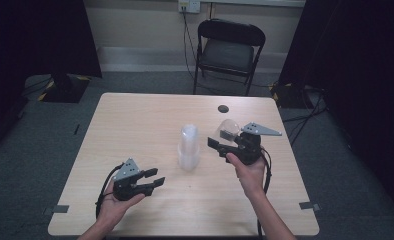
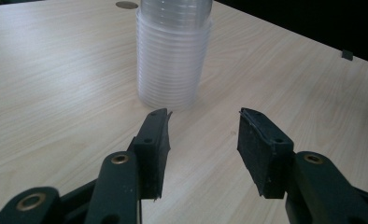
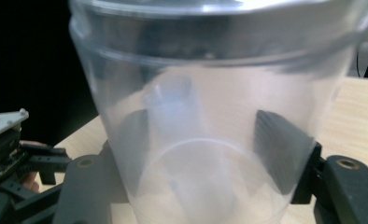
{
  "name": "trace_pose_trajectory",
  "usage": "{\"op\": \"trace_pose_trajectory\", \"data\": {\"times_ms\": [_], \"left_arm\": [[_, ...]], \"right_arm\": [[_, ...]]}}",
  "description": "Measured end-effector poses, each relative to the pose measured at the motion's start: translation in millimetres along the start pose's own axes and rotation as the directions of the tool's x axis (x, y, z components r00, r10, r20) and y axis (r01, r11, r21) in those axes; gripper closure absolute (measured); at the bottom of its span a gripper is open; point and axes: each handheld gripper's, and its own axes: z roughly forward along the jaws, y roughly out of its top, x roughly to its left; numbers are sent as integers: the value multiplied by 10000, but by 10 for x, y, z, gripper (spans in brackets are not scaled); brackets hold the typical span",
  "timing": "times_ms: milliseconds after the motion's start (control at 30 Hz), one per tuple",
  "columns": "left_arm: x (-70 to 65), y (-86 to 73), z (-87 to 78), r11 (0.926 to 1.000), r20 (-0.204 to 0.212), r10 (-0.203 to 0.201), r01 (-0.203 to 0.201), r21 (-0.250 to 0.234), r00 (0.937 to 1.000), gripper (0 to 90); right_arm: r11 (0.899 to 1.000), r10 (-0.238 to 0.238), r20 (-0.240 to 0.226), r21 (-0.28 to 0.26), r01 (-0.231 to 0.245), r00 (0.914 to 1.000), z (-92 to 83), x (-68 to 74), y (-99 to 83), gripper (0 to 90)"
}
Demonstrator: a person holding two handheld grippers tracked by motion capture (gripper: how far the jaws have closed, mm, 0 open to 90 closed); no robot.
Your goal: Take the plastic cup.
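Table (image 1: 135,120) of light wood seen from the high view, a stack of clear cups (image 1: 189,148) standing upright near its middle. Left gripper (image 1: 157,179) sits low at the near left, resting in the person's open palm, jaws spread with nothing between them, pointing right toward the stack but well apart from it. Right gripper (image 1: 216,145) is just right of the stack, pinching a single clear cup (image 1: 227,130) that lies tilted on its side (mouth facing away from the hand). A black folding chair (image 1: 228,52) stands beyond the far edge, and a small dark round hole (image 1: 223,108) marks the tabletop near that edge. No readable writing or brand anywhere.

Left gripper view: two black jaws parted, bare tabletop between them, stack of clear cups (image 2: 173,56) ahead and slightly left, rims ribbed one over another. No label on them.

Right gripper view: single clear cup (image 3: 210,121) close up, the black jaws visible through its wall, pressing it from both sides. Left gripper (image 3: 14,154) shows at the left edge. Plastic is plain, no print.
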Motion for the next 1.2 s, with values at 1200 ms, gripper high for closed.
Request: {"op": "trace_pose_trajectory", "data": {"times_ms": [1200], "left_arm": [[-360, 468, 456, 9993, 838, 274, -253, -265, 9961, 412]], "right_arm": [[9680, 2502, -1518, 605, -2436, 9562, -75, 35, -318, 389]]}}
